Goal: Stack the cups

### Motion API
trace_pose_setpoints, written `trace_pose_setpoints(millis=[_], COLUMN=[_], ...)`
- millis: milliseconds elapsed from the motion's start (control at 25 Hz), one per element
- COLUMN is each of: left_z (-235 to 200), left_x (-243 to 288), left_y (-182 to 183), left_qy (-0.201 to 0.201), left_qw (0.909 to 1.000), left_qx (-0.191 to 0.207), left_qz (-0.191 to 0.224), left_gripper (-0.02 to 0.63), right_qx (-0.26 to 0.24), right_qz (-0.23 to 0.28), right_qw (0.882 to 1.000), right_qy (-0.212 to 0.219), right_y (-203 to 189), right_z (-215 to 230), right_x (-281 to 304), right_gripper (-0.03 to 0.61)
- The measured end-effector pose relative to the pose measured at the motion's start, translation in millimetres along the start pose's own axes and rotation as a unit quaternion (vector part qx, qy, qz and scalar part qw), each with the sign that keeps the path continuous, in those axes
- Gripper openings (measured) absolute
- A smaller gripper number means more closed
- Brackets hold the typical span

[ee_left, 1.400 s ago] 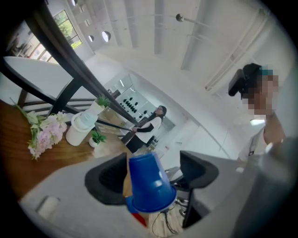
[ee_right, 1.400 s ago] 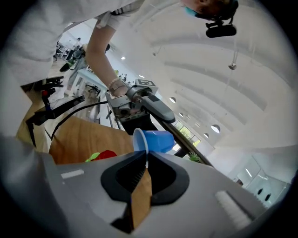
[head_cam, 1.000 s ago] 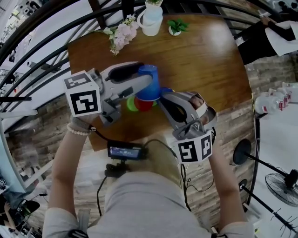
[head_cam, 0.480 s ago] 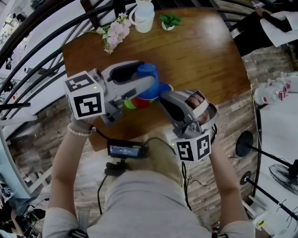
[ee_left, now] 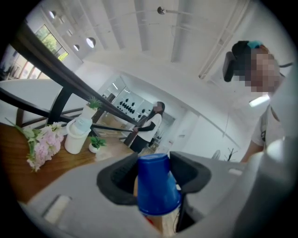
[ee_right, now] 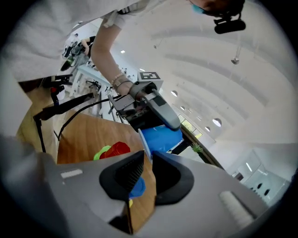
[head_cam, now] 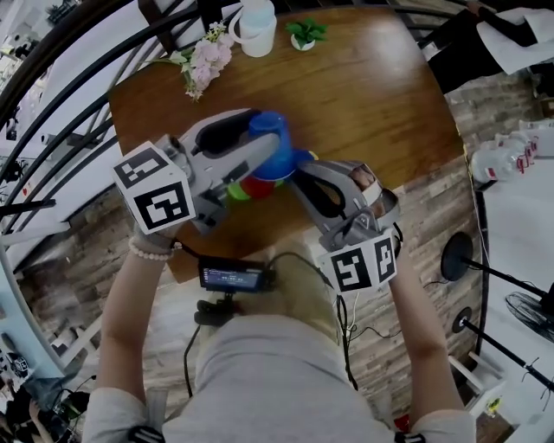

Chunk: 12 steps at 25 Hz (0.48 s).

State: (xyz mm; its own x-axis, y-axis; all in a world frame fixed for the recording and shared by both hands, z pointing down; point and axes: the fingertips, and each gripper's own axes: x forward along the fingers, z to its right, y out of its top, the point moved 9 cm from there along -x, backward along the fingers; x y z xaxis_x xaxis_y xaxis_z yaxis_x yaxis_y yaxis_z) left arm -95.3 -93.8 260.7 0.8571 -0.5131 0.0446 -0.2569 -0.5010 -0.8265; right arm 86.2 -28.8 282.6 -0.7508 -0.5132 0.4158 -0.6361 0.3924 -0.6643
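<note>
One red cup [head_cam: 257, 187], partly hidden

Three cups show clearly: one blue cup [head_cam: 273, 151], one red cup [head_cam: 257, 187], one green cup [head_cam: 234, 192]. Far on the table [head_cam: 372, 104]: one white jug [head_cam: 257, 26], one potted plant [head_cam: 303, 35], one flower bunch [head_cam: 203, 62].

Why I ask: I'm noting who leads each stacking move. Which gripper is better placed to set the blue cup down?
Left, probably. The left gripper has just been closing its jaws on the upside-down blue cup, near the red cup. The right gripper, jaws just opening, only straddles its rim.
</note>
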Motion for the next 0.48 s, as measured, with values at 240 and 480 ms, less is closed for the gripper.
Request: trace_pose_setpoints(millis=[240,480], left_z=[-0.9,0.2], left_x=[-3.8,-3.8], left_y=[-3.7,-6.6], left_qy=[0.006,0.015], left_qw=[0.9991,0.9985], left_qx=[-0.017,0.004], left_qz=[0.039,0.052], left_gripper=[0.209,0.209], right_qx=[0.073,0.178], right_qz=[-0.015,-0.015], right_qw=[0.997,0.984], right_qy=[0.026,-0.014], right_y=[-11.3,-22.1], right_z=[-4.3,-5.2], right_x=[-1.8,-19.3], right_gripper=[0.124,0.126])
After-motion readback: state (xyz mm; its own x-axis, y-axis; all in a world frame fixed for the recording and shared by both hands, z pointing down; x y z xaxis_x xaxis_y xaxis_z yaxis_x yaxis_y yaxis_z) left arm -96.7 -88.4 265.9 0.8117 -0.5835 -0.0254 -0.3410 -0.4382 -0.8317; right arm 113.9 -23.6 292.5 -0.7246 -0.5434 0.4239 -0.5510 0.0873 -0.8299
